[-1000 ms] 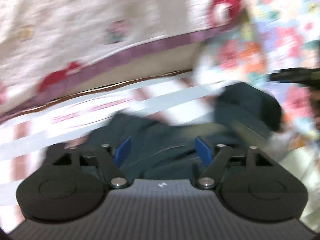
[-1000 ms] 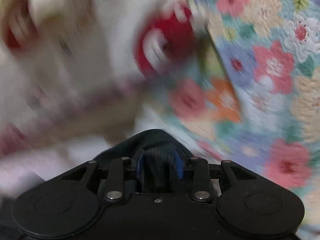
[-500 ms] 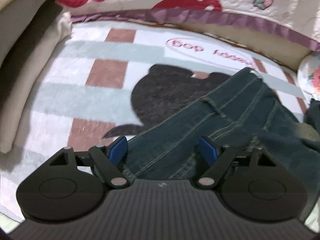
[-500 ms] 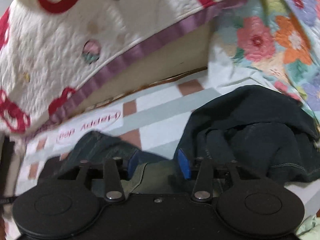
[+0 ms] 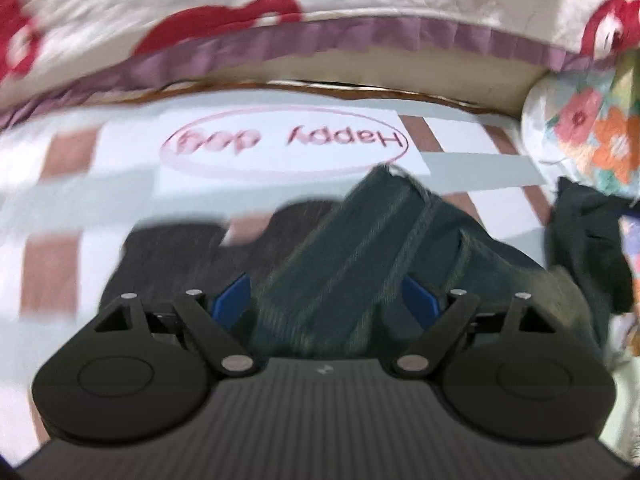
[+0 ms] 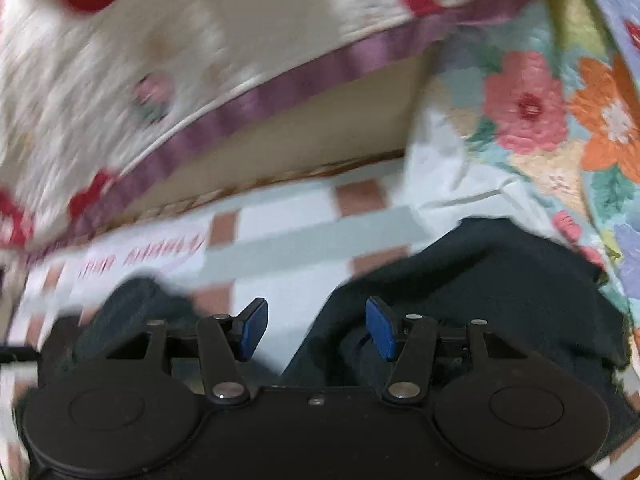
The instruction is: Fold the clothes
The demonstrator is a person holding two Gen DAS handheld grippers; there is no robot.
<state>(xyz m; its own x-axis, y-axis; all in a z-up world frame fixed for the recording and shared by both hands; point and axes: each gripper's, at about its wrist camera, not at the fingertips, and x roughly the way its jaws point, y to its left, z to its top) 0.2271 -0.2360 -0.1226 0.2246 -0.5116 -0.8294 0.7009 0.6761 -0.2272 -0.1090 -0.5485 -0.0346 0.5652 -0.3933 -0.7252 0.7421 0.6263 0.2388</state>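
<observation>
Dark blue denim jeans (image 5: 340, 268) lie crumpled on a checked blanket (image 5: 100, 184) printed with "Happy dog". My left gripper (image 5: 324, 300) is open, and a ridge of the jeans runs between its blue pads (image 5: 230, 298) without being pinched. In the right wrist view the jeans (image 6: 132, 304) show at lower left. A second, darker garment (image 6: 480, 280) is heaped at right, under and beyond the right pad. My right gripper (image 6: 317, 326) is open over bare blanket, at that garment's left edge. The same dark garment (image 5: 584, 240) sits at the left view's right edge.
A white quilt with red shapes and a purple hem (image 5: 320, 40) hangs along the far side. A floral quilt (image 6: 560, 120) rises on the right, close behind the dark garment. A black figure printed on the blanket (image 5: 172, 252) lies left of the jeans.
My right gripper was shut on dark fabric a second ago; it has let go and its fingers have spread wide. My left gripper stayed open while its view swung over the jeans.
</observation>
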